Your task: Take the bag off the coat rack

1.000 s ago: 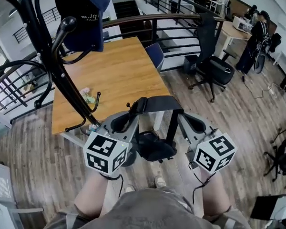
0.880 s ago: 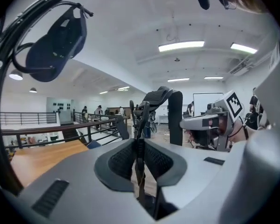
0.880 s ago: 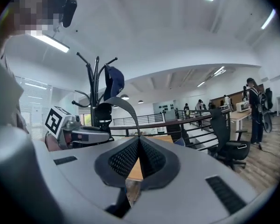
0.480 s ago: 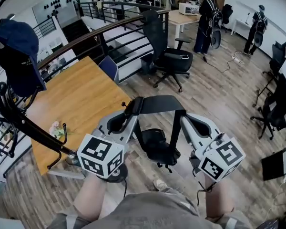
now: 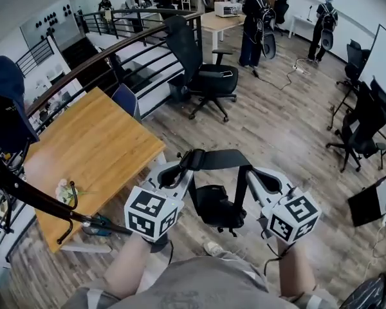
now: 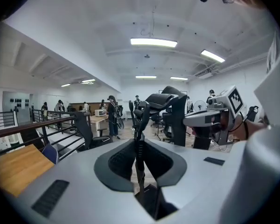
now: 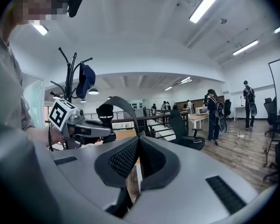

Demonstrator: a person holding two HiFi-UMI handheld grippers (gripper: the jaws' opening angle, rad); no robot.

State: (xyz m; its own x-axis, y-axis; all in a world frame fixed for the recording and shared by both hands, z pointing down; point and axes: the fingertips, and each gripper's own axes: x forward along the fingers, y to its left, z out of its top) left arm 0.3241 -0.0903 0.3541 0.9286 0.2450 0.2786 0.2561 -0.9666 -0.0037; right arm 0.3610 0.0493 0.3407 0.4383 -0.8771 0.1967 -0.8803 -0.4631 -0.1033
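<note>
Between our two grippers hangs the bag (image 5: 215, 208), black and small, dangling just below them on its strap (image 5: 215, 158). Left gripper (image 5: 182, 167): jaws clamped on one end of the strap, right where a clip or buckle stands upright between the pads. Its own view shows that hardware pinched dead centre. Right gripper (image 5: 252, 174): jaws pressed tight together on the flat webbing at the strap's other end, and the band arches from there across to the left one. So we've got it by both ends of the strap, with the body slung under.

And the rack (image 5: 32, 195)? Off beyond the left gripper, well apart from the bag, with only a blue cap (image 5: 3, 102) on it that we can see. Nothing of the bag touches it, so we'd call the bag already off.

How will it handle? We judge it soft and light: the body sags and the strap bends freely. Expect it to swing under the grippers on any quick move. The webbing is thin and could slip through flat pads, so the better hold is beside the clip, where the hardware stops it sliding. The clips look like the only hard fittings, and nothing looks fragile.
</note>
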